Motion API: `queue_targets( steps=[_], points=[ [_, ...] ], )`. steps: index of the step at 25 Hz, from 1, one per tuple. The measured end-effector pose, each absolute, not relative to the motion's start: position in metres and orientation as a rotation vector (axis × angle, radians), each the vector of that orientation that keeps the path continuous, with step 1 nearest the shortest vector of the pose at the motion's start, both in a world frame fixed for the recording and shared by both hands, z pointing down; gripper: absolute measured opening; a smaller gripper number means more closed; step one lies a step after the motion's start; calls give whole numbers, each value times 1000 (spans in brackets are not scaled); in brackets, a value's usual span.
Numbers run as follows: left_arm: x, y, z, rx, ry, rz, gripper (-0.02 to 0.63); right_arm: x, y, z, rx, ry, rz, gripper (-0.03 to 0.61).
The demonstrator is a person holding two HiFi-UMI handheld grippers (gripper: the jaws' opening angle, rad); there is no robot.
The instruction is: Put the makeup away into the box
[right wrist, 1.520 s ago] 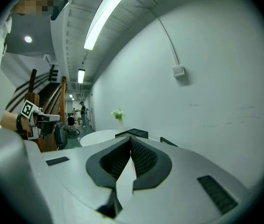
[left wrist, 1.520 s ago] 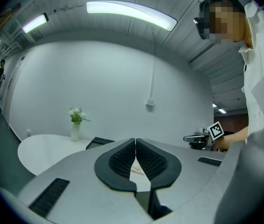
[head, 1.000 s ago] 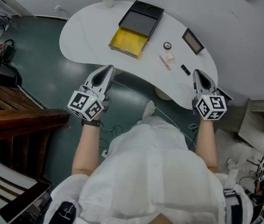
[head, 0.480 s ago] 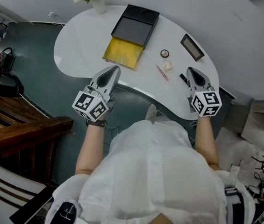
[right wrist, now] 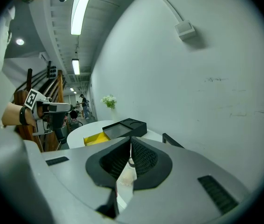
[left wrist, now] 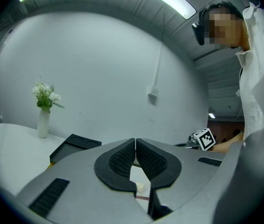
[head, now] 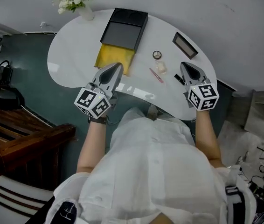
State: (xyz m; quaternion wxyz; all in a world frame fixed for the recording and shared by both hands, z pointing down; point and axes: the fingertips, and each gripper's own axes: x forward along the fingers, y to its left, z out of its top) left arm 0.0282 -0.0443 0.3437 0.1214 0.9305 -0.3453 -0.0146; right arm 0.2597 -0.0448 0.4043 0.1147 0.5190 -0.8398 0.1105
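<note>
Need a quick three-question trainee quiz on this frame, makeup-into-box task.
1. True or false: the right gripper holds a makeup item.
2. Which end of the white curved table has the white vase of flowers? A) the end on the side of the left gripper B) the end on the side of the right gripper
3. Fill in: the half of the open black box nearer the person is ___ inside.
Key: 1 false, its jaws are shut on nothing; 2 A; 3 yellow.
</note>
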Motion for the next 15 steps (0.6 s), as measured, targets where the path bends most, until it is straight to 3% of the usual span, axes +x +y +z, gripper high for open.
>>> queue_targets(
  steps=[7,15],
  points=[
    [53,-67,356,2742,-884,4,18,248,-52,420,1476,-2427,385,15],
    [70,-91,378,2745,-714,84,18,232,-68,454,1450,-2343,523,101]
  ],
)
